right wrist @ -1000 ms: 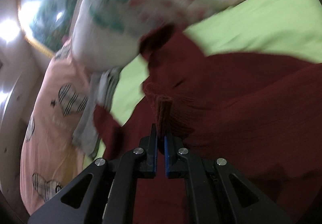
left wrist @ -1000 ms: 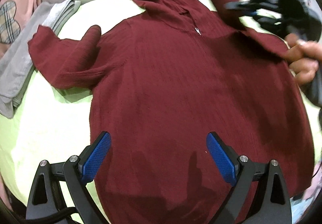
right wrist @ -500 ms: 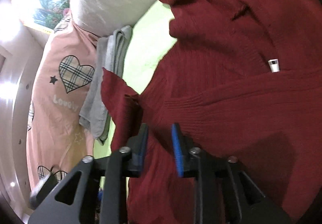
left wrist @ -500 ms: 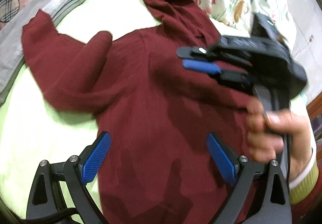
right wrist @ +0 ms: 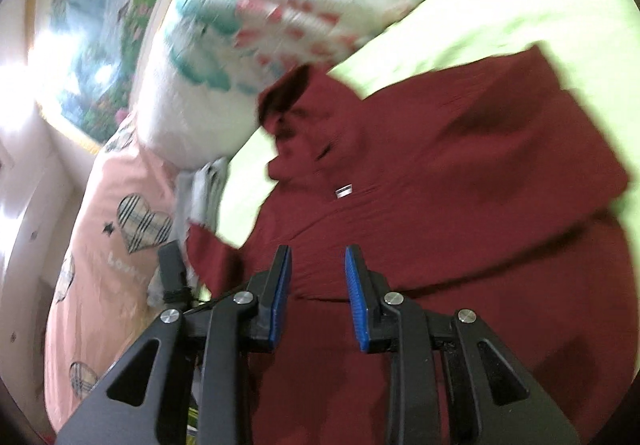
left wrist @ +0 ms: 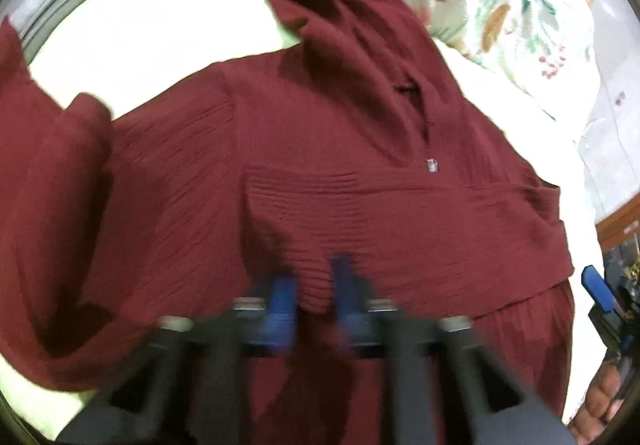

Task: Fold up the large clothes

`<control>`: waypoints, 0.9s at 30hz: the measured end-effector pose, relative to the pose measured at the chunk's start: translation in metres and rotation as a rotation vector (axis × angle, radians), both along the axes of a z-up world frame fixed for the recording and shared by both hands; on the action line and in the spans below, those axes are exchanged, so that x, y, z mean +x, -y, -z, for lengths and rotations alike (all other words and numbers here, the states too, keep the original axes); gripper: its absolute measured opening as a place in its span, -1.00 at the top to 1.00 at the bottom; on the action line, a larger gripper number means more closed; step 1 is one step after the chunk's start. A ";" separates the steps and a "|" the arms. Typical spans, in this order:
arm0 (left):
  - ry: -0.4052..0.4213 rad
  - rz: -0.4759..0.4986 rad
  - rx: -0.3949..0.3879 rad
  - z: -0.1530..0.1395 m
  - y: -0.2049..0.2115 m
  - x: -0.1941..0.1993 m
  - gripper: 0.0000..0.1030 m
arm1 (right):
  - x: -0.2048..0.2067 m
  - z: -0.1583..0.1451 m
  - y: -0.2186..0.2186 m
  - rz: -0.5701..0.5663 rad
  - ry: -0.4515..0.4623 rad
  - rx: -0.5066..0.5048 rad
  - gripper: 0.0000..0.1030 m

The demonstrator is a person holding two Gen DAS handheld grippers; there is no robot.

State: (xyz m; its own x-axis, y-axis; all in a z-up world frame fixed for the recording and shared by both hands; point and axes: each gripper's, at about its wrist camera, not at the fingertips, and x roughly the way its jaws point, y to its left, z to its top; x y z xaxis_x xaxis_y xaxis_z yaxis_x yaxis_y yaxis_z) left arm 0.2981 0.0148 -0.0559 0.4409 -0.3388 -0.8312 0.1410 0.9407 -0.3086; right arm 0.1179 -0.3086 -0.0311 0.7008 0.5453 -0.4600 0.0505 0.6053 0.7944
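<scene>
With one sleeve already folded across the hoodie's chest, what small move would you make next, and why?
Probably bring the left gripper, whose jaws are closing, over to the other sleeve, which lies spread out past the body of the maroon hoodie on the green sheet. The folded sleeve already lies across the chest, and the right gripper is open and empty.

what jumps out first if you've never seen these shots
The dark red hoodie spread over the lime-green sheet, hood toward the floral pillow, one sleeve already folded across its chest. At the bottom of the left wrist view, the left gripper is closing, blurred, with the sleeve's ribbed cuff between its jaws.
</scene>
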 end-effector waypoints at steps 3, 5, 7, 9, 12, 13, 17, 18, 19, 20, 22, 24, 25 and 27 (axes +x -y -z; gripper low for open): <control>0.092 -0.012 0.025 -0.017 0.004 -0.011 0.85 | -0.010 0.000 0.030 0.080 -0.004 -0.037 0.44; 0.149 -0.036 0.011 -0.030 -0.005 -0.017 0.86 | -0.013 -0.002 0.047 0.122 -0.016 -0.072 0.44; 0.170 -0.100 0.040 -0.033 -0.024 -0.018 0.86 | -0.014 -0.003 0.069 0.172 -0.029 -0.112 0.44; 0.151 -0.122 0.041 -0.029 -0.037 -0.016 0.86 | -0.009 -0.001 0.086 0.205 -0.040 -0.147 0.40; 0.117 -0.149 0.026 -0.021 -0.051 -0.011 0.86 | 0.013 0.013 0.103 0.197 -0.093 -0.195 0.10; 0.115 -0.154 0.020 -0.020 -0.053 -0.013 0.86 | 0.021 0.017 0.105 0.189 -0.108 -0.205 0.08; 0.123 -0.176 0.051 -0.016 -0.053 -0.018 0.86 | 0.062 0.041 0.105 0.136 -0.181 -0.238 0.08; 0.125 -0.195 0.057 -0.016 -0.056 -0.017 0.86 | 0.069 0.045 0.104 0.127 -0.190 -0.242 0.08; 0.123 -0.218 0.059 -0.016 -0.062 -0.017 0.86 | 0.075 0.049 0.104 0.117 -0.197 -0.245 0.08; 0.120 -0.233 0.050 -0.016 -0.069 -0.017 0.86 | 0.082 0.052 0.105 0.108 -0.203 -0.247 0.08; 0.121 -0.237 0.044 -0.015 -0.072 -0.017 0.86 | 0.088 0.054 0.104 0.094 -0.200 -0.249 0.07; 0.124 -0.230 0.060 -0.015 -0.072 -0.019 0.86 | 0.095 0.054 0.101 0.085 -0.196 -0.257 0.07; 0.122 -0.223 0.068 -0.014 -0.069 -0.019 0.86 | 0.099 0.054 0.099 0.077 -0.192 -0.257 0.07; 0.122 -0.215 0.075 -0.014 -0.063 -0.018 0.86 | 0.107 0.055 0.095 0.053 -0.182 -0.254 0.08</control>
State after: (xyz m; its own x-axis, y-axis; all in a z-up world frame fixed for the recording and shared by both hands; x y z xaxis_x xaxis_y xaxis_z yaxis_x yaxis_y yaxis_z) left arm 0.2801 0.0782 -0.0419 0.5948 -0.1658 -0.7866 -0.0327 0.9727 -0.2297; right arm 0.2253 -0.4040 -0.0864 0.6185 0.3621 -0.6974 0.2149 0.7757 0.5934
